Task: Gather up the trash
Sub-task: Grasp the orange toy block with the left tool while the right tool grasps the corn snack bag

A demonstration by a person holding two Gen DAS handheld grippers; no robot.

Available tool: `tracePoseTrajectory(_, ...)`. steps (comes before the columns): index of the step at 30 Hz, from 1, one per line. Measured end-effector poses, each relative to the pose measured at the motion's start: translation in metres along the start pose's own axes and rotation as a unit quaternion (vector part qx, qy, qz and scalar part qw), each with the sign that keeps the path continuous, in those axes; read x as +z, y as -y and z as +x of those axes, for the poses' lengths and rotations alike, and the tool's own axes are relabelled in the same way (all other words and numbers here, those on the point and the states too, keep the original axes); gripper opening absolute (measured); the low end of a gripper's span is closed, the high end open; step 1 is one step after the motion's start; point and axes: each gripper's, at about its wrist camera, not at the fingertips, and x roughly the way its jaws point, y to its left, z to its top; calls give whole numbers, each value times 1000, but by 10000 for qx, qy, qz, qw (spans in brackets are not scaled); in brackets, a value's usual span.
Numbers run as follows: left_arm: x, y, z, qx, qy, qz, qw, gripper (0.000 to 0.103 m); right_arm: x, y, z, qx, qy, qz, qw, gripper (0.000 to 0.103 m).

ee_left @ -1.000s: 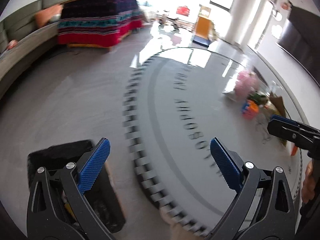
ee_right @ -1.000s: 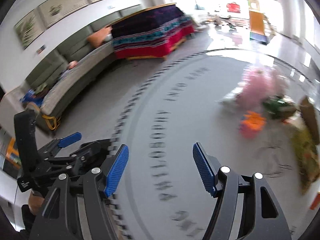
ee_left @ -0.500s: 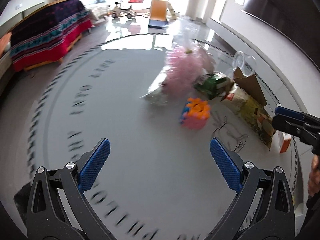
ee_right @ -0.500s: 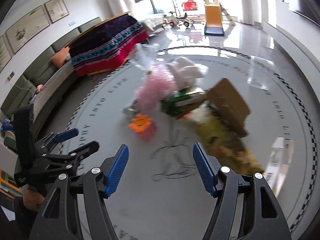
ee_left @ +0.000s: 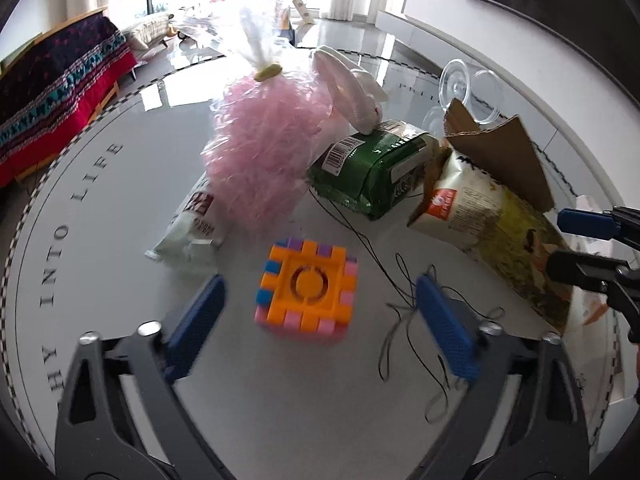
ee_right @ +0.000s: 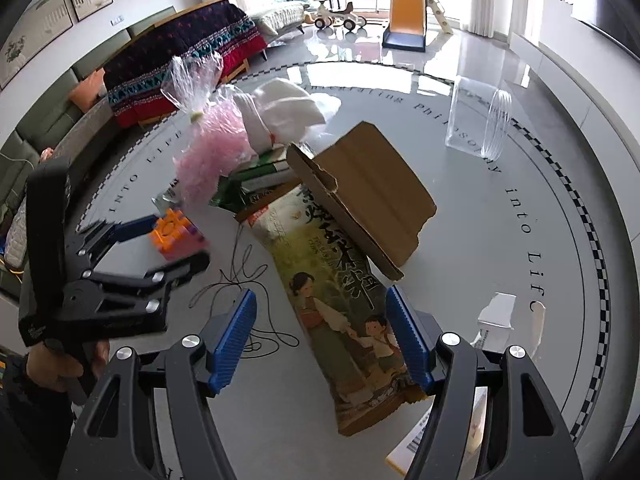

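Observation:
A trash pile lies on a round grey lettered surface [ee_left: 120, 280]. My left gripper [ee_left: 318, 300] hovers over an orange and pink toy block [ee_left: 306, 286]; its jaws are closing, the block lies between them, and the pads are clear of it. My right gripper [ee_right: 320, 300] stands open astride a long printed snack bag [ee_right: 336, 280], not pressing it. A torn cardboard piece [ee_right: 368, 196] rests on that bag. Behind are a pink shredded-paper bag [ee_left: 260, 152], a green packet [ee_left: 372, 168], a white wrapper [ee_left: 196, 220] and crumpled white plastic [ee_left: 352, 92].
Black thread [ee_left: 404, 308] tangles between the block and the snack bag. A clear plastic container [ee_right: 476, 120] lies at the far right, and a small white carton [ee_right: 496, 316] sits near my right fingers. A sofa [ee_right: 48, 128] and a cloth-covered table [ee_right: 180, 48] stand beyond.
Both views swung from the surface's rim and a black bin to the trash pile and dropped closer. The left jaws have narrowed around the toy block. The right jaws keep their gap.

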Motion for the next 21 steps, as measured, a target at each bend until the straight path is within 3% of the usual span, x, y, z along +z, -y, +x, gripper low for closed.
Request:
tracePoseTrajectory(2, 1, -2, 9, -33, -110, 24, 9999, 48, 0, 1, 3, -22, -27, -17, 10000, 69)
tracePoseTrajectory(4, -1, -4, 9, -5, -28, 94, 10000, 41, 1, 1, 7, -53, -69, -38, 10000, 69)
tracePoseTrajectory(12, -12, -9, -2, -175, -39, 98, 9998, 41, 5, -7, 35, -408, -489, -389, 9972, 69)
tracePoseTrajectory(16, -21, -18, -8, -222, -39, 84, 9997, 41, 1, -21, 38, -707, -528, -727, 9934, 49)
tracePoseTrajectory(18, -25, -20, -9, -223, -24, 65, 9997, 41, 1, -24, 31, -425, -537, -635, 9956, 42)
tracePoseTrajectory(19, -25, -22, -10, -243, -23, 36, 9997, 41, 0, -25, 27, -155, -550, -509, 9971, 42)
tracePoseTrajectory(21, -27, -28, -14, -258, -17, -31, 9997, 41, -5, -32, 19, -43, -449, -491, 9978, 41)
